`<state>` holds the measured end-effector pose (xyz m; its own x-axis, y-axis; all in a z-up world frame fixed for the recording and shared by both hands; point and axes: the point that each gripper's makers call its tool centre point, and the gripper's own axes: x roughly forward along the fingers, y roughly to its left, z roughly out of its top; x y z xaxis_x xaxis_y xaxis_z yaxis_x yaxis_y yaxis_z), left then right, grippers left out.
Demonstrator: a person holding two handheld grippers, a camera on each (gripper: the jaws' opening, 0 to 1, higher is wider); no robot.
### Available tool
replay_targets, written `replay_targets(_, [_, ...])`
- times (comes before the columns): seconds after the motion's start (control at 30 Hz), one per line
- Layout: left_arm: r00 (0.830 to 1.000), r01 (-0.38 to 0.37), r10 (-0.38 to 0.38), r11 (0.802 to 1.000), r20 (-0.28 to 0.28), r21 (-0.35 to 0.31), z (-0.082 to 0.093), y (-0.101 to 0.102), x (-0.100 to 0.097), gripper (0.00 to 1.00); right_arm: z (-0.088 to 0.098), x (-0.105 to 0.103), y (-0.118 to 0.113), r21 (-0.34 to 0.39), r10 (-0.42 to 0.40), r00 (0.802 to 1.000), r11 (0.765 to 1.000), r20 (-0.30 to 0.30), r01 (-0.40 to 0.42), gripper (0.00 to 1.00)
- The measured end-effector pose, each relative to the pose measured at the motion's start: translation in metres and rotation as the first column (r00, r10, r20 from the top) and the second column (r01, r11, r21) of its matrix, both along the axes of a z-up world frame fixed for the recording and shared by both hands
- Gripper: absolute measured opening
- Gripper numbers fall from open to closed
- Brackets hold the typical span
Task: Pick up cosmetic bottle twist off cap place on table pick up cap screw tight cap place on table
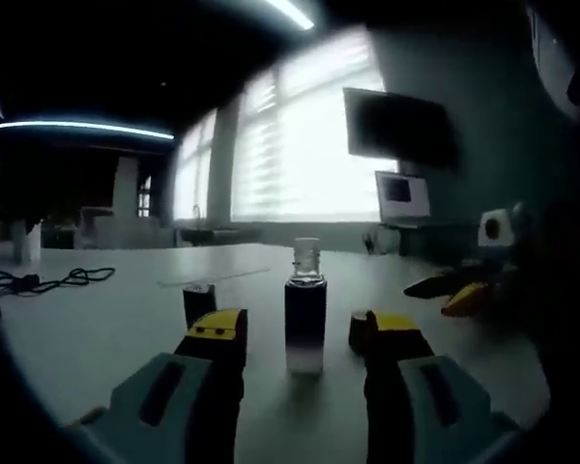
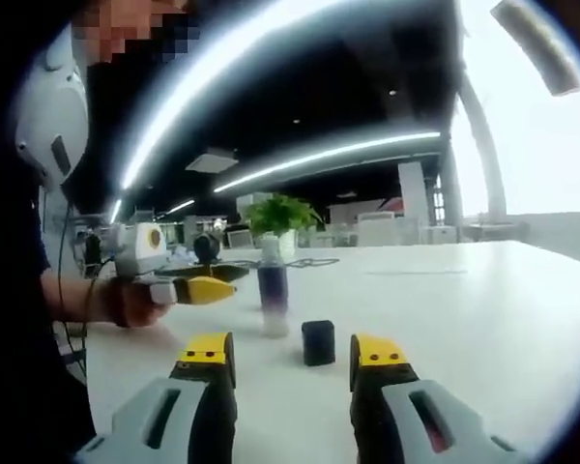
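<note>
A dark cosmetic bottle (image 1: 305,311) with a clear base stands upright on the white table (image 1: 106,319), its threaded neck bare. Its black cap (image 1: 199,302) sits on the table just left of it. My left gripper (image 1: 300,335) is open, with the bottle a little beyond the gap between its jaws. The right gripper (image 1: 461,290) reaches in from the right edge. In the right gripper view the bottle (image 2: 272,286) stands behind the cap (image 2: 318,342), and the cap lies just ahead of my open right gripper (image 2: 292,356). The left gripper (image 2: 188,288) points at the bottle from the left.
A black cable (image 1: 48,280) lies on the table at far left. A wall screen (image 1: 398,126) and a small monitor (image 1: 403,196) stand behind the table. A person's hand (image 2: 126,304) holds the left gripper. A green plant (image 2: 280,215) stands far back.
</note>
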<state>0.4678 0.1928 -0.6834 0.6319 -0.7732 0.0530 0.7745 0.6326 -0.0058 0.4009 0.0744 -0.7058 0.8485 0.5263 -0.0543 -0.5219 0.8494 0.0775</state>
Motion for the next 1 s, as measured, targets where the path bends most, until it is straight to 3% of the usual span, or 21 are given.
replay_targets(0.23, [0.999,0.007,-0.007,1.0,-0.053,-0.002,-0.011,-0.013,0.014,0.37,0.0,0.0,-0.001,0.015,0.005,1.0,1.0,-0.007,-0.005,0.4])
replay_targets(0.4, [0.999,0.036,-0.036,0.999,-0.029,0.016,-0.009,-0.024,0.016,0.36,-0.001,0.001,-0.004,0.017,0.001,1.0,1.0,-0.007,-0.001,0.4])
replay_targets(0.7, [0.998,0.045,-0.044,0.999,-0.041,0.029,-0.013,-0.036,0.026,0.33,-0.003,0.003,-0.009,0.014,-0.018,1.0,1.0,-0.005,0.018,0.39])
replay_targets(1.0, [0.998,0.043,-0.043,0.999,-0.053,-0.003,-0.01,-0.045,0.031,0.29,-0.003,0.004,-0.009,0.01,-0.022,1.0,1.0,-0.008,0.022,0.38])
